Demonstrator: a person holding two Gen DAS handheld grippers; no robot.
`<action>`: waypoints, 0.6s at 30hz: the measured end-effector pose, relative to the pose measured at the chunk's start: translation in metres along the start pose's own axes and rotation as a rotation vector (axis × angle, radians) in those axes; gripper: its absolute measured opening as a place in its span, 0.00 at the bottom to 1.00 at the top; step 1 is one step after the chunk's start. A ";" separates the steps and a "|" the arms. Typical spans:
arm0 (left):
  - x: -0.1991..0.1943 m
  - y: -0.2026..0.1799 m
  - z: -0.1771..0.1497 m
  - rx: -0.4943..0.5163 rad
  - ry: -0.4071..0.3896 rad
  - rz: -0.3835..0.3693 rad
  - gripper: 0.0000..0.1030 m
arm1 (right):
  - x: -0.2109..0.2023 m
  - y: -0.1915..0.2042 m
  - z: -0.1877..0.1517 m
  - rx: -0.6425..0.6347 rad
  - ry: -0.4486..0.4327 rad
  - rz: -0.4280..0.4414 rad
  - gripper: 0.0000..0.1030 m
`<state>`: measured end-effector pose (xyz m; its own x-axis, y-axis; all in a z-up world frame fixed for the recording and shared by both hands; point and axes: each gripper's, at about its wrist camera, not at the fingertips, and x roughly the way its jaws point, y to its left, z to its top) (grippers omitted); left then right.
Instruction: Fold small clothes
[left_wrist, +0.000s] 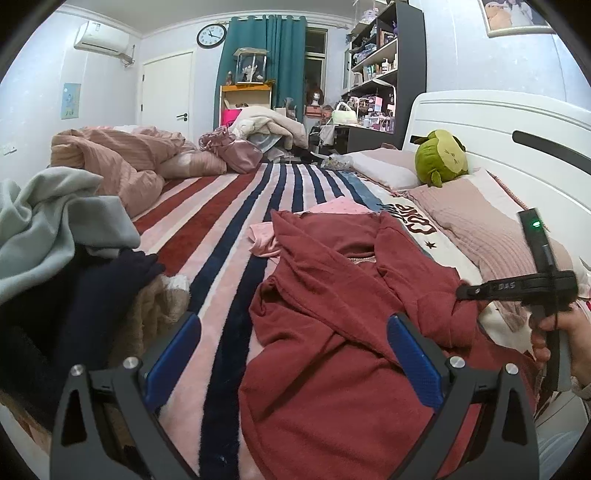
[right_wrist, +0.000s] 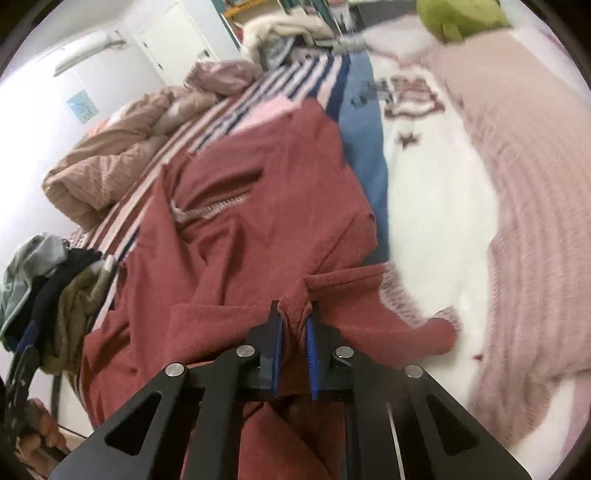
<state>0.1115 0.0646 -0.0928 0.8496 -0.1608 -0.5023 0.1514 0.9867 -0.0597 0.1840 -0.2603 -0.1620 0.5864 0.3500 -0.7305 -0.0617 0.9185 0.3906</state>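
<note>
Left wrist view: left gripper (left_wrist: 291, 354) held low over the near edge of the bed (left_wrist: 229, 229), pointing along the striped blanket toward the far end, blue pads (left_wrist: 415, 360) spread wide, nothing between them, the right one over the dark red garment (left_wrist: 332, 295), whether touching cannot be told. Spread loosely across the near right part of the bed, that garment, one sleeve folded over its middle, a pink garment (left_wrist: 332, 208) partly under its far edge. At the right edge, the right hand (left_wrist: 565, 339) wrapped round the handle of the right gripper, a green light lit on its upright black part, letters "DAS" readable on the black bar. Heaped at the near left corner of the bed, a pile of clothes (left_wrist: 55, 240), grey-green over navy. On the pillows at the headboard side, a green plush toy (left_wrist: 439, 157). On the white band of the blanket, curly dark lettering, not fully legible.

Right wrist view: right gripper (right_wrist: 295, 325) tilted, reaching down onto the red garment (right_wrist: 240, 221), blue pads nearly together, pinching a bunched fold of red sleeve fabric near the bed's headboard-side edge, cuff trim pale beside it on the white band. Blurred at the right half.
</note>
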 end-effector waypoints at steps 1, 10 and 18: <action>-0.002 0.001 0.000 -0.004 -0.005 -0.004 0.97 | -0.008 0.004 -0.001 -0.018 -0.030 0.000 0.05; -0.020 0.010 0.000 -0.010 -0.040 0.008 0.97 | -0.055 0.099 -0.020 -0.360 -0.103 0.233 0.05; -0.029 0.019 -0.006 -0.005 -0.028 0.020 0.97 | -0.022 0.180 -0.084 -0.712 0.242 0.471 0.11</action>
<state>0.0862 0.0882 -0.0847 0.8662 -0.1415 -0.4792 0.1315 0.9898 -0.0545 0.0918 -0.0874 -0.1229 0.1911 0.6759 -0.7118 -0.7887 0.5374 0.2986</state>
